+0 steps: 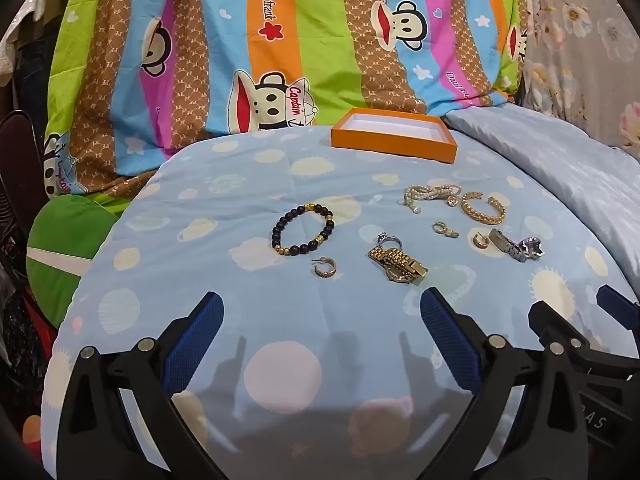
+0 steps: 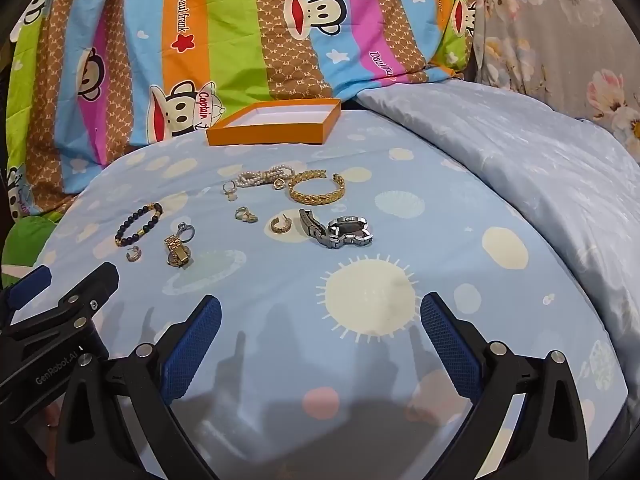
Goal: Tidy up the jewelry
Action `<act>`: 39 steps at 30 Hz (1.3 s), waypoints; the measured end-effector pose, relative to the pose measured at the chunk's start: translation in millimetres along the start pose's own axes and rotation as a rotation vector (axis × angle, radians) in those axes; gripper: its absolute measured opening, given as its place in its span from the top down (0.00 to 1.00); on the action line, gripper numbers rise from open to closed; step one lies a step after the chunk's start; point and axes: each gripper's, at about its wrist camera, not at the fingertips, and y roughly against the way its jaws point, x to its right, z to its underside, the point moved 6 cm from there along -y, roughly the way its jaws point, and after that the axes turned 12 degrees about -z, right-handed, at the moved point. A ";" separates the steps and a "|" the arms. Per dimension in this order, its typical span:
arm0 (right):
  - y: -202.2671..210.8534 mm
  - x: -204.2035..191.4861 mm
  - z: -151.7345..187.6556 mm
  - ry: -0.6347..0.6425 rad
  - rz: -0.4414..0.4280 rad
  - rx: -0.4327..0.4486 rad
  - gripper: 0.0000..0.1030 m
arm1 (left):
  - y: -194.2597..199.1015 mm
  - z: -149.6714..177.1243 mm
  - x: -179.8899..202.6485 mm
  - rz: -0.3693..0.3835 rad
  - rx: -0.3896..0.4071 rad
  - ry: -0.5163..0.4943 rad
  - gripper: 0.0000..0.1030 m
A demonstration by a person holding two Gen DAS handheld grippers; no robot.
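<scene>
Fingers apart and holding nothing on both tools: the left gripper [image 1: 322, 312] and the right gripper [image 2: 320, 314] hover low over the bed [image 2: 460, 264], short of the jewelry. None of it is in the orange box [image 1: 394, 148] at the far edge of the blue quilt yet.

The pieces lie scattered between fingers and box: a black bead bracelet [image 1: 303, 229] with a small hoop earring [image 1: 324, 268] just beside it, a gold watch [image 1: 398, 266], a pearl strand [image 1: 430, 196], a gold cuff [image 1: 482, 209] and a steel watch [image 2: 340, 233].

All of it looks light, but the soft quilt will probably give under a pinch. The cuff seems stiff — take it across its band. The beads and pearls are likely slippery and floppy, best pinched across one side of the loop. The watches look heavier; grip the folded band, not the face.
</scene>
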 end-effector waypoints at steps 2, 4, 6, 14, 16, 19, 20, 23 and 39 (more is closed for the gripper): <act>0.0 0.0 0.0 0.005 0.001 0.003 0.05 | 0.5 -0.1 0.1 -0.003 0.002 0.001 0.07; -0.4 -0.2 0.3 0.010 0.001 0.007 0.05 | 0.6 -0.6 -0.1 -0.005 0.004 0.001 0.07; -1.3 -0.9 1.4 0.016 0.002 0.008 0.05 | -2.6 0.8 1.0 -0.005 0.006 0.001 0.07; -0.5 1.1 0.8 -0.001 0.005 -0.004 0.05 | -5.1 -1.1 -0.7 -0.009 0.006 0.000 0.07; -0.7 -2.4 0.7 0.001 0.009 -0.005 0.05 | -5.3 -0.8 -2.2 -0.010 0.007 0.000 0.07; -2.1 0.6 0.8 -0.002 0.008 -0.005 0.05 | -0.5 0.5 1.2 -0.015 0.013 -0.009 0.08; -2.2 0.5 0.6 -0.004 0.008 -0.006 0.05 | 0.2 0.1 0.9 -0.015 0.012 -0.011 0.08; -3.9 1.0 1.7 -0.007 0.008 -0.005 0.05 | 1.5 -0.1 2.4 -0.013 0.014 -0.019 0.09; -4.4 2.6 1.9 -0.009 0.009 -0.007 0.05 | -0.2 0.3 4.1 -0.014 0.008 -0.027 0.10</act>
